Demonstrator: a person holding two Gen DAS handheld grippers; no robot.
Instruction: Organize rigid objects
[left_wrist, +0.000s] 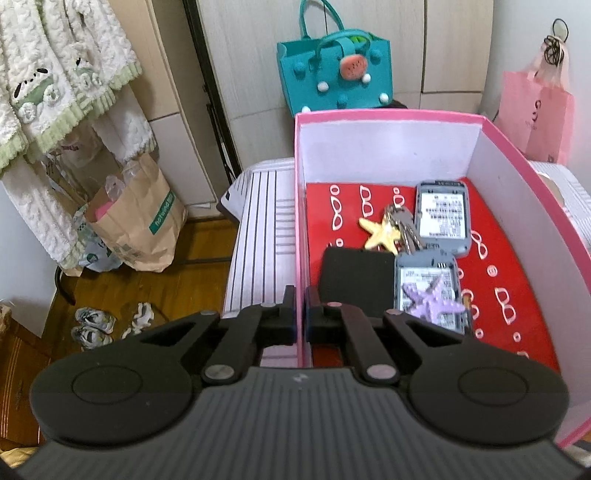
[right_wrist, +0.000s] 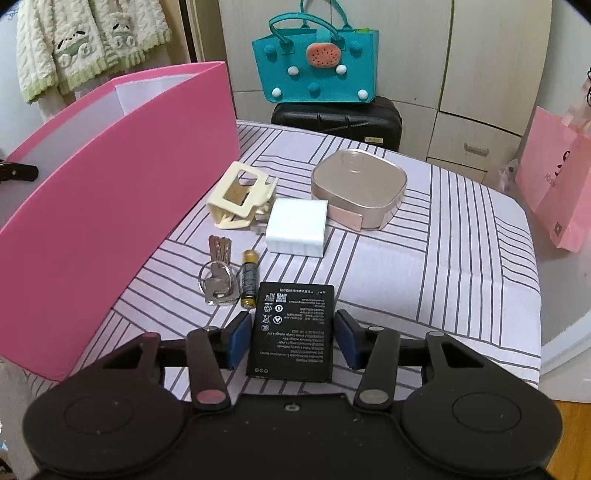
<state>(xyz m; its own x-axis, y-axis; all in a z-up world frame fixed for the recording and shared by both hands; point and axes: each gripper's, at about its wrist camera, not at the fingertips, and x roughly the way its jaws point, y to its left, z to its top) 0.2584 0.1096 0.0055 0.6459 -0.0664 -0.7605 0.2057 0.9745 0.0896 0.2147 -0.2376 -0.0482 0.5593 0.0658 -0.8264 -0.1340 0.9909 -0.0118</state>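
Observation:
My left gripper (left_wrist: 300, 314) is shut on the left wall of the pink box (left_wrist: 301, 229). Inside the box lie two grey phones (left_wrist: 442, 216), keys (left_wrist: 400, 225), a yellow star (left_wrist: 380, 232), a purple star (left_wrist: 434, 301) and a black pad (left_wrist: 356, 282). My right gripper (right_wrist: 291, 341) is open, one finger on each side of a black phone battery (right_wrist: 291, 332) lying flat on the striped cloth; the pads stand just clear of its edges. A key ring (right_wrist: 218, 275) and an AA battery (right_wrist: 249, 278) lie just beyond it.
The pink box (right_wrist: 122, 177) stands to the left in the right wrist view. Farther on the striped table (right_wrist: 443, 258) are a cream plastic holder (right_wrist: 242, 197), a white block (right_wrist: 297, 225) and a gold square tin (right_wrist: 360, 186). A teal bag (right_wrist: 314, 68) and a pink bag (right_wrist: 557, 184) stand behind.

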